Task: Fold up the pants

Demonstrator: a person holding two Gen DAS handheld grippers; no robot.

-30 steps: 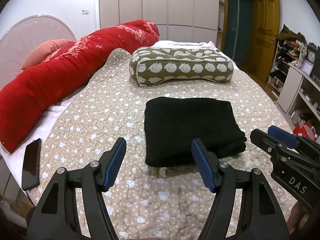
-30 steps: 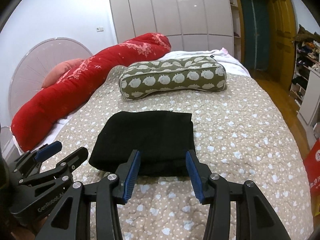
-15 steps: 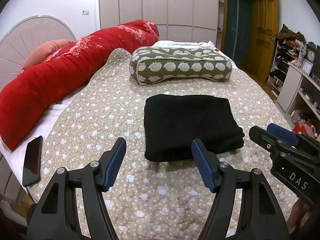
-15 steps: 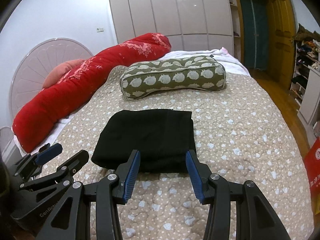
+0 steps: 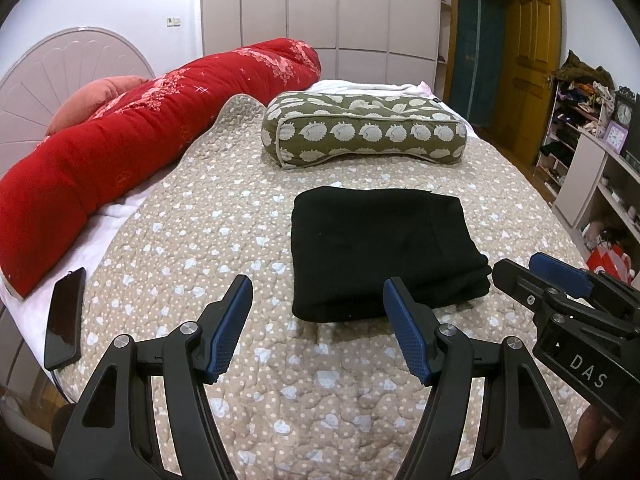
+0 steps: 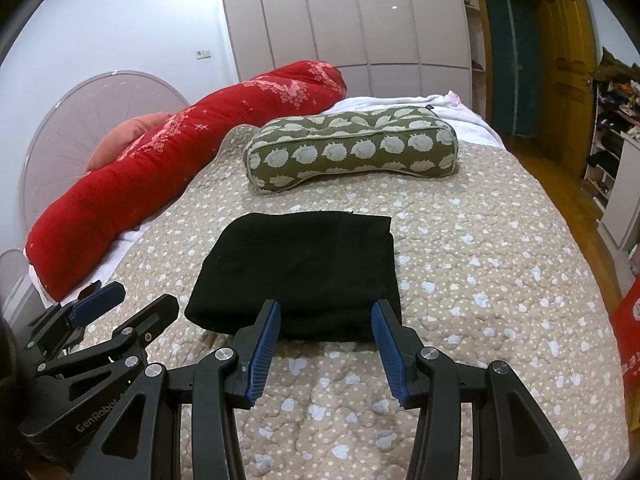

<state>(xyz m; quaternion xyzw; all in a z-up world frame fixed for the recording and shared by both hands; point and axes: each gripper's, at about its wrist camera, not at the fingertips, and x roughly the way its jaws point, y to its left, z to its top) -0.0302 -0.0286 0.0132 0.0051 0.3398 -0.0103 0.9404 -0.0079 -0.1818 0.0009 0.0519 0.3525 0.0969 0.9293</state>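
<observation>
The black pants (image 5: 380, 248) lie folded into a thick rectangular bundle on the beige quilted bed cover (image 5: 200, 240), flat and apart from both grippers. My left gripper (image 5: 317, 284) hovers open just short of the bundle's near edge, nothing between its blue pads. To its right, my right gripper (image 5: 520, 266) shows from the side. In the right wrist view the pants (image 6: 304, 268) sit straight ahead, and the right gripper (image 6: 326, 306) stands open over their near edge without touching them. The left gripper (image 6: 146, 296) appears at the lower left.
An olive pillow with white hedgehog print (image 5: 364, 132) lies beyond the pants. A long red bolster (image 5: 120, 156) runs along the left side. A black phone (image 5: 66, 318) rests at the bed's left edge. Shelves (image 5: 592, 168) and a red bag (image 6: 630, 328) stand off the right side.
</observation>
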